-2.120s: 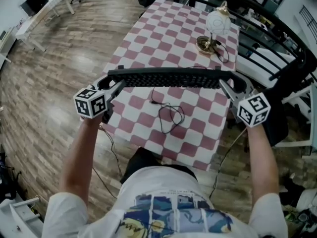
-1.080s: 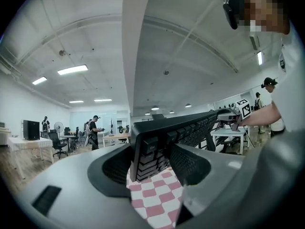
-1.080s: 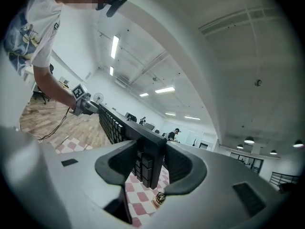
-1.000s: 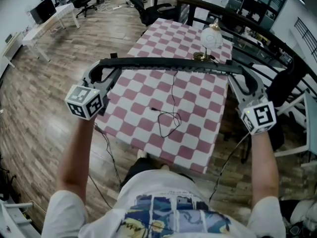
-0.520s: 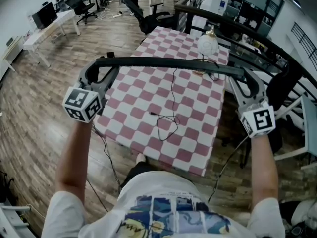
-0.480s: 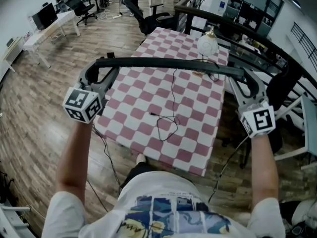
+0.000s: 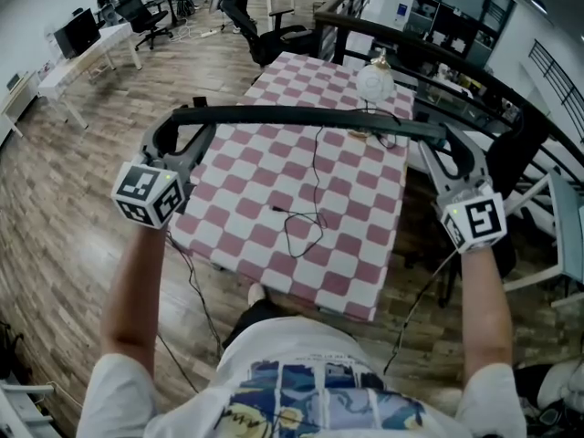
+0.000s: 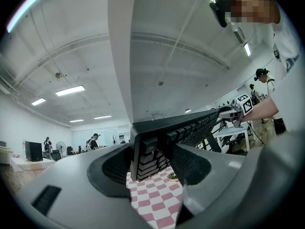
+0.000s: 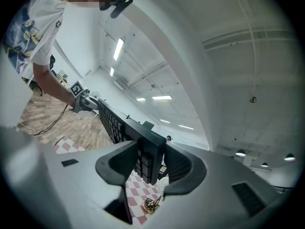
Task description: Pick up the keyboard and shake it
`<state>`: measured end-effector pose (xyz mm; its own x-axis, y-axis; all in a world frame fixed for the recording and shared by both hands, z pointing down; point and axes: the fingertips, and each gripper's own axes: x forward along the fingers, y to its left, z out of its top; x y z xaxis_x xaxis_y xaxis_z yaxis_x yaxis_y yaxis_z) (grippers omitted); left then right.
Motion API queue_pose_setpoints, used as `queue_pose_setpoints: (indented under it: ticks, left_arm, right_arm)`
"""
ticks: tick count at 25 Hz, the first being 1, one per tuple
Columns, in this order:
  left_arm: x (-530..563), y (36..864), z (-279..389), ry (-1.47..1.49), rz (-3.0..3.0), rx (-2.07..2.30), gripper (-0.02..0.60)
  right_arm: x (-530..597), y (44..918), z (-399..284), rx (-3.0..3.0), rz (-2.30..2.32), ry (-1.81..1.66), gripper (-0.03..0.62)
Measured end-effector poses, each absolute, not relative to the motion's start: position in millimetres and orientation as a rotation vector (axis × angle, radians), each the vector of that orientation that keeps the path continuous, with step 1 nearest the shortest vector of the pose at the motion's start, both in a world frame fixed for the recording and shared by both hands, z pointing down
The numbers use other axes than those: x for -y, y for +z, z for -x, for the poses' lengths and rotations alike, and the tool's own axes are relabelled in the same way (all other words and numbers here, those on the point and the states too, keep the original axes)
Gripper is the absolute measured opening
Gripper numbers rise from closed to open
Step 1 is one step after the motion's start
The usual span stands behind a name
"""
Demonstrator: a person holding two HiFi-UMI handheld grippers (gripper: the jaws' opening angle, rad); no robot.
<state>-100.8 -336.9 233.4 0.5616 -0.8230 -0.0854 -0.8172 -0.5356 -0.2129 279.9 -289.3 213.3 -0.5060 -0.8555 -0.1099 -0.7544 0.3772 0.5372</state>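
We have the left gripper clamped on one short end of the keyboard and the right gripper clamped on the other, pads pressed against its two faces. Holding both ends shares the weight and, we judge, keeps the long board from twisting in a shake. It hangs level in the air, well above the table, with room to swing without striking it. Its cable drops from the middle to a loose coil on the cloth, so there looks to be slack. The lamp stands at the far edge, clear of the keyboard
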Motion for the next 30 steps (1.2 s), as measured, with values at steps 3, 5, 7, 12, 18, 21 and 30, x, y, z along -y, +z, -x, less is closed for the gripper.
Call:
queue_pose_setpoints:
  ticks: [3,5,7,12,18,21,30]
  left_arm:
    - [336.1,232.2,98.6,-0.039,2.567,-1.367,0.235]
    - [336.2,232.0,97.1,-0.042,2.566,-1.360,0.235]
    - [338.1,231.1,95.7,-0.043,2.564,-1.353,0.235]
    - [331.1,228.1,100.8,-0.036,2.558,-1.360,0.235]
    - [332.1,232.9,98.9,-0.051,2.566,-1.368,0.235]
    - [333.0,232.5,97.7,-0.052,2.564,-1.369,0.235]
    - [334.0,232.4,98.3,-0.054,2.562,-1.377,0.235]
  right_arm:
    - [288.7,213.8,-282.4,2.448,-1.455,-0.793,0.169]
    - [288.0,215.7,-284.1,2.448,-1.464,-0.789,0.169]
    - [288.7,217.5,-285.9,2.446,-1.475,-0.787,0.169]
    - [283.5,214.4,-281.2,2.452,-1.469,-0.785,0.170]
    - [285.6,219.4,-284.4,2.437,-1.480,-0.749,0.170]
    - [287.6,220.3,-286.3,2.438,-1.479,-0.742,0.170]
    - [290.2,220.0,-285.8,2.444,-1.472,-0.756,0.170]
